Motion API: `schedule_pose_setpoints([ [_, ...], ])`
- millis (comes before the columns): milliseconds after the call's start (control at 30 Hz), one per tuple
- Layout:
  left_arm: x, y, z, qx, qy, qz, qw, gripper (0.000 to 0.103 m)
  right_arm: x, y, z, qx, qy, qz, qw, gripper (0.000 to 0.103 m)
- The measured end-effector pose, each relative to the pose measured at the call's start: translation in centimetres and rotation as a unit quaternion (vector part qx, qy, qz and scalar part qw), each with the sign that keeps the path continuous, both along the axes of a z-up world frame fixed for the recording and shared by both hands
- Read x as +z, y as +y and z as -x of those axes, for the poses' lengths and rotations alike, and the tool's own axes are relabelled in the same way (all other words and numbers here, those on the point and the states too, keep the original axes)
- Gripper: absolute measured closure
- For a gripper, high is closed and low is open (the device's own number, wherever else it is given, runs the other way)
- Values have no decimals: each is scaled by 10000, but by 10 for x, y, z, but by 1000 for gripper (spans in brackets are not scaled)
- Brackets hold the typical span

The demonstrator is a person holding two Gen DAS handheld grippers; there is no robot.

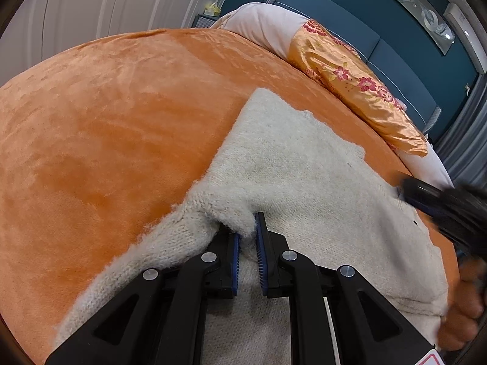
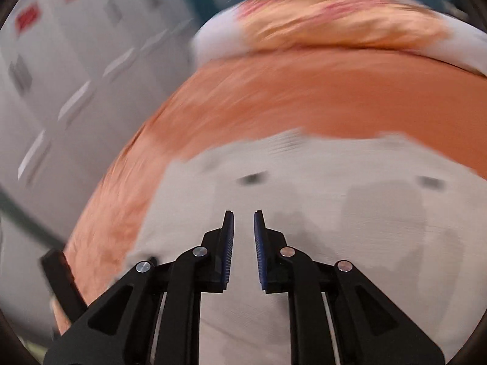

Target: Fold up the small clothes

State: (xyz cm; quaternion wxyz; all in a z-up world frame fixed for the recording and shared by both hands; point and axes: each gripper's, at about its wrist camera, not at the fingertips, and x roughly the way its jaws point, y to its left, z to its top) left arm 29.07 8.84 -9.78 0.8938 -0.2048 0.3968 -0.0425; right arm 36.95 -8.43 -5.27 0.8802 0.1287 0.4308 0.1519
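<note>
Left gripper point(image 1: 247, 228): I hold it angled down, jaws narrow, pinching a raised fold of the sweater point(image 1: 304, 167).
Right gripper point(image 2: 244, 222): angled down over the knit, jaws narrow with a bare gap, gripping nothing; my view here is smeared.
Sweater, position: spread flat on the blanket point(image 1: 106, 106).
Sweater, long axis: runs from my near edge up toward the pillow point(image 1: 350, 73).
Materials: fuzzy cream knit; orange plush blanket; shiny floral pillow; black fingers with blue ribbed pads point(image 1: 260, 243).
</note>
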Motion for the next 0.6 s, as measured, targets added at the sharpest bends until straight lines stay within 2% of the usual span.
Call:
schedule_pose_setpoints([
  [33, -1, 1, 0, 0, -9, -17, 10000, 90, -7, 15, -11, 117, 102, 60, 9999, 89],
  [100, -1, 0, 1, 1, -20, 7, 10000, 90, -24, 39, -28, 357, 223, 516, 9978, 91],
  [167, -3, 1, 1, -5, -29, 93, 10000, 89, -30, 36, -21, 447, 149, 760, 9960, 95],
  [200, -3, 2, 1, -8, -38, 119, 9999, 89, -30, 20, -10, 410, 81, 597, 9973, 101],
  [233, -4, 2, 1, -9, -48, 134, 9999, 89, -31, 2, -7, 234, 41, 527, 9983, 101],
  [333, -5, 2, 1, -17, -78, 174, 9998, 89, -34, -99, 32, -866, 61, 156, 9961, 99],
  [400, -5, 2, 0, -18, -80, 168, 9998, 89, -41, -173, 72, -1584, 91, -26, 9873, 103],
  [433, -5, 2, -1, -19, -78, 156, 9998, 89, -41, -195, 88, -1821, 103, -47, 9832, 103],
  [500, -5, 2, -2, -18, -61, 148, 9999, 89, -35, -235, 128, -2435, 113, 200, 9696, 103],
  [533, -4, 2, -2, -15, -38, 150, 9999, 89, -31, -243, 141, -2531, 80, 190, 9672, 101],
  [567, -3, 1, -2, -17, -14, 150, 9999, 89, -27, -249, 154, -2642, 45, 203, 9642, 92],
  [600, -2, 1, -2, -22, 22, 162, 9999, 89, -24, -250, 162, -2686, 32, 233, 9630, 76],
])
